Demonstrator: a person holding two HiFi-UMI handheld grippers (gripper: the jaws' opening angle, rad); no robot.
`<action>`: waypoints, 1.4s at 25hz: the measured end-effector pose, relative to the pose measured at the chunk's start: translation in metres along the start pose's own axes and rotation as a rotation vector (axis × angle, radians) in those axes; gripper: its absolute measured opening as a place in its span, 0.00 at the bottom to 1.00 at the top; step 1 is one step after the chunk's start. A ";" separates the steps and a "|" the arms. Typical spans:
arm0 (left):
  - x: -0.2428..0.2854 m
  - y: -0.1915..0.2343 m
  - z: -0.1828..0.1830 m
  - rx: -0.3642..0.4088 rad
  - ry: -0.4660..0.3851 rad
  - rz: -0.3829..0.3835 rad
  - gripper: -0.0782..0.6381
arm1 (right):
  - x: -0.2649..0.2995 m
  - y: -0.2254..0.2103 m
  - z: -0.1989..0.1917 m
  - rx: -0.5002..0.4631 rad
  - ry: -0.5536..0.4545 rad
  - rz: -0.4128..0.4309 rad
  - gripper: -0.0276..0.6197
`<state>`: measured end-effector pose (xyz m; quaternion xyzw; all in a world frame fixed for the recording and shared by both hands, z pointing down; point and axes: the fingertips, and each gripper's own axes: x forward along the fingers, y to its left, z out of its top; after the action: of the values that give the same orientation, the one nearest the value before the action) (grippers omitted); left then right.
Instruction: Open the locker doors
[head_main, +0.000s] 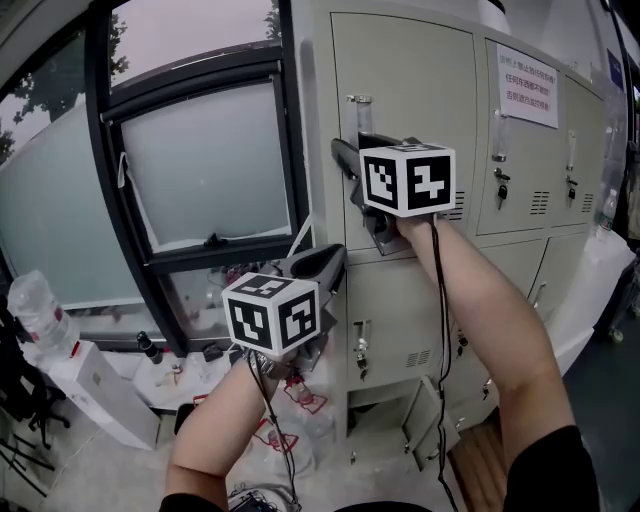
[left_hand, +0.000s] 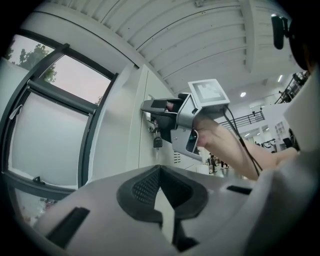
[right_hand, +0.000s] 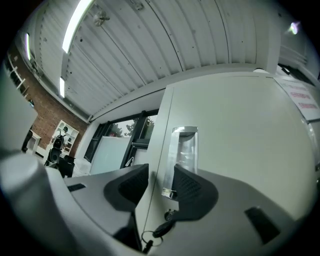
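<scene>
Right gripper view: our right hand-held gripper (right_hand: 157, 182) has its jaws well apart, straddling the left edge of the top-left locker door (right_hand: 240, 135). The door's clear upright handle (right_hand: 182, 152) stands between the jaws, just beside the right pad. We cannot tell whether either pad touches it. A key (right_hand: 163, 227) on a ring sits in the lock directly below the handle. The door lies flush with the cabinet, closed.

Head view: our left hand-held gripper (head_main: 330, 262) is below and left of that door, off the cabinet's left side, with the window (head_main: 200, 170) behind it. In the left gripper view its jaw tips meet, with nothing between them. The door just right of the top-left one carries a paper notice (head_main: 527, 85) and is also closed.
</scene>
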<state>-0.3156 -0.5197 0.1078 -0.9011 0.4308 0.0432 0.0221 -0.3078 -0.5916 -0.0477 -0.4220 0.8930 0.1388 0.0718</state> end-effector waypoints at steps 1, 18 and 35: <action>0.001 0.001 -0.001 -0.002 0.001 -0.003 0.11 | 0.001 0.000 -0.001 -0.011 0.004 -0.020 0.29; -0.002 0.001 -0.008 -0.019 0.009 -0.055 0.11 | 0.000 -0.004 -0.002 -0.030 0.020 -0.122 0.26; -0.024 -0.020 -0.012 -0.023 0.014 -0.064 0.11 | -0.035 0.007 0.009 -0.026 0.021 -0.121 0.22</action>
<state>-0.3142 -0.4890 0.1225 -0.9150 0.4013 0.0410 0.0101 -0.2915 -0.5590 -0.0464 -0.4775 0.8647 0.1415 0.0652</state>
